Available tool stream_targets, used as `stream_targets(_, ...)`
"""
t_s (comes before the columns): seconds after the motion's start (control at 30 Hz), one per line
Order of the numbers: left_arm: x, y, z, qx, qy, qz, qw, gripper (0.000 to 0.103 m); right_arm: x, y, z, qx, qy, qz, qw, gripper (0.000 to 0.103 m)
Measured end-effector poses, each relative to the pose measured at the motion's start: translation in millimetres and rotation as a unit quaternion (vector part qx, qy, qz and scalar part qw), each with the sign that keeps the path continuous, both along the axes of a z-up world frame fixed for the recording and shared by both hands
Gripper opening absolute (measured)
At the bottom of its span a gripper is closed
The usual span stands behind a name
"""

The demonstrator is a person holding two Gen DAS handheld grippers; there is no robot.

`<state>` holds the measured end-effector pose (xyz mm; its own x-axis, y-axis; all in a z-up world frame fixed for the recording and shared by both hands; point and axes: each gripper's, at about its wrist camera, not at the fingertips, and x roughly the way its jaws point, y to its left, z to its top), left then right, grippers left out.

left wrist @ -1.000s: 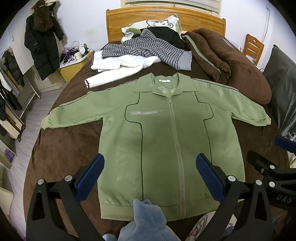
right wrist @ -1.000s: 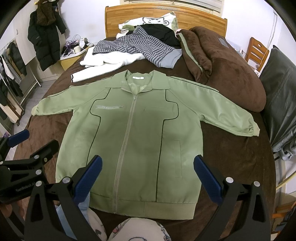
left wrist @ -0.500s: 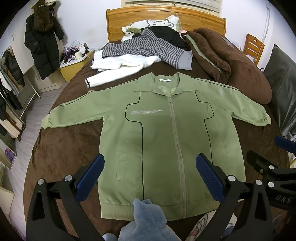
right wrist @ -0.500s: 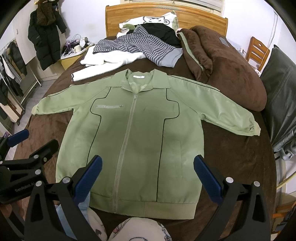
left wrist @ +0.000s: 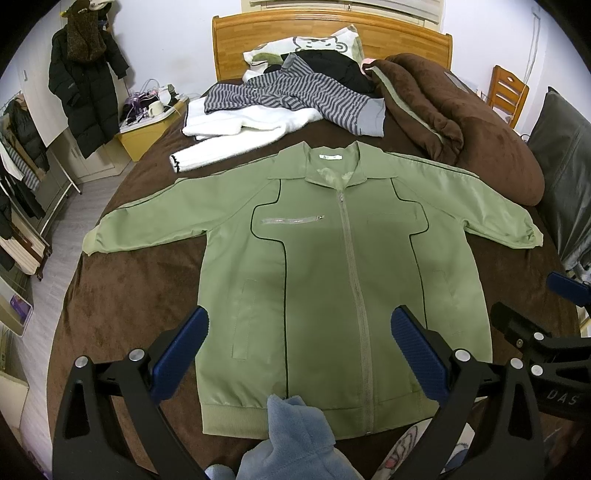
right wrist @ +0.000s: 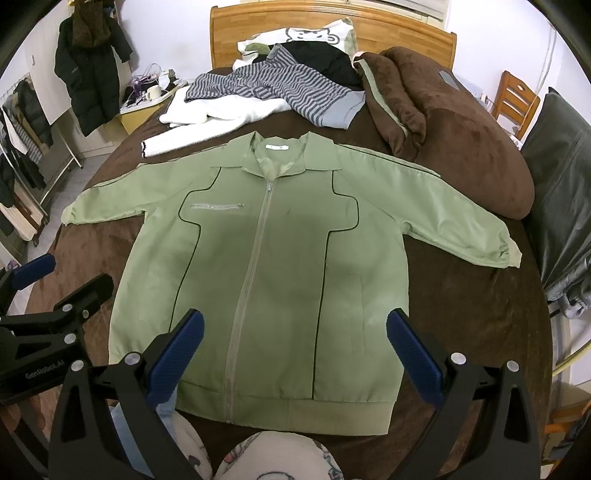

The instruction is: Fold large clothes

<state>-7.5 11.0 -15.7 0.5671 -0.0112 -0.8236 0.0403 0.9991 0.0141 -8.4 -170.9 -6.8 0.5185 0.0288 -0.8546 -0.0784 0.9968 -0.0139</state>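
A light green zip-up jacket (left wrist: 343, 280) lies flat, front up and zipped, across the middle of the bed (left wrist: 122, 295), which is covered in a brown plush blanket. Its collar points toward the wooden headboard (left wrist: 332, 26), its ribbed hem lies along the near edge, and both sleeves are spread out toward the side edges. A small white label sits inside the collar; its print is too small to read.

The left gripper (left wrist: 299, 350) hovers above the hem with its blue-padded jaws spread wide, holding nothing. The right gripper (right wrist: 295, 350) hangs likewise over the hem, jaws wide apart and empty. In the right wrist view the left gripper's black body reads "GenRobot.AI"; in the left wrist view the right one's body shows the letters "DAS".

Toward the head of the bed lie a striped grey garment (left wrist: 295, 96) partly over a white fleece garment (left wrist: 240, 133), with a bunched brown duvet (left wrist: 461, 122) at the far right corner.
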Motion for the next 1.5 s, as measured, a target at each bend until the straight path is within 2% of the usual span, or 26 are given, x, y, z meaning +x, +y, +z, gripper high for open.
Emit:
stream_targets(0.37,-5,6,-11,-0.008,0.007,0.003,0.9999,0.097,3,-1,-11,-0.001,0.010,-0.008,1.000,0.097)
stream_targets(0.57,15,-4,-17,-0.007,0.007,-0.013,0.9999,0.097,10,-12,-19,0.000,0.005,-0.028,1.000,0.097)
stream_targets(0.73,38,-21,-21,-0.002,0.007,-0.043,0.9991,0.097,26,-38,-21,0.011,-0.007,-0.058,0.998,0.097)
stream_targets(0.87,65,-45,-25,-0.001,0.006,-0.071,0.9974,0.097,44,-69,-23,-0.011,-0.024,-0.090,0.996,0.097)
stream_targets(1.0,94,-75,-37,0.000,0.003,-0.106,0.9943,0.097,62,-111,-29,-0.005,-0.033,-0.130,0.991,0.097)
stream_targets(1.13,128,-103,-56,-0.003,-0.002,-0.123,0.9924,0.097,81,-159,-49,-0.001,-0.033,-0.173,0.984,0.097)
stream_targets(1.27,167,-132,-84,-0.019,0.007,-0.141,0.9898,0.097,93,-209,-74,0.048,-0.049,-0.206,0.976,0.097)
stream_targets(1.43,208,-187,-125,0.012,0.011,-0.190,0.9816,0.097,105,-260,-112,0.097,-0.063,-0.257,0.960,0.097)
stream_targets(1.5,221,-207,-141,0.025,0.014,-0.210,0.9772,0.097,107,-281,-127,0.118,-0.082,-0.287,0.947,0.097)
